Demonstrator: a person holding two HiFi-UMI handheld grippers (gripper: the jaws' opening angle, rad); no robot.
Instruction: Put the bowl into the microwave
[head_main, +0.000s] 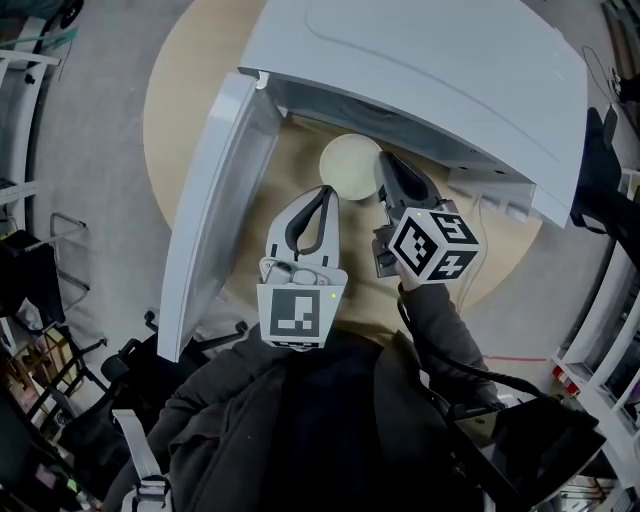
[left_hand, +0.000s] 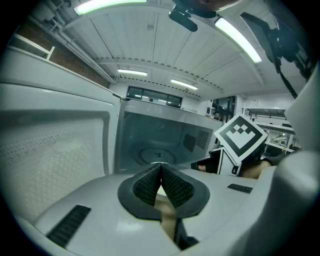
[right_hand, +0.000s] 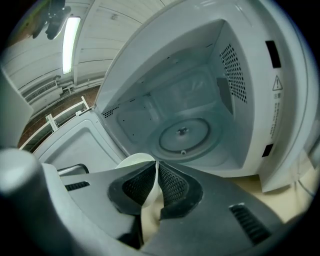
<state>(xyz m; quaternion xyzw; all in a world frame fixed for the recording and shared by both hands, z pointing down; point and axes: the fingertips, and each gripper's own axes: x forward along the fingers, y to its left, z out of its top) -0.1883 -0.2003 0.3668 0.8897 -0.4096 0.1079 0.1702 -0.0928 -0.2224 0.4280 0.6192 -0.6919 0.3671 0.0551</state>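
The cream bowl (head_main: 349, 165) hangs just in front of the open white microwave (head_main: 420, 70), over the round wooden table (head_main: 180, 90). My right gripper (head_main: 384, 168) is shut on the bowl's right rim; in the right gripper view the rim (right_hand: 134, 162) is pinched between the dark pads (right_hand: 172, 186), facing the cavity and its glass turntable (right_hand: 183, 136). My left gripper (head_main: 328, 192) sits just below and to the left of the bowl, shut with nothing in it (left_hand: 160, 168). It also points into the cavity at the turntable (left_hand: 157, 154).
The microwave door (head_main: 215, 200) swings out wide to the left, close beside my left gripper. A cable (head_main: 505, 357) runs along the floor at the right. Chairs and shelving stand around the table. The right gripper's marker cube (left_hand: 240, 138) shows in the left gripper view.
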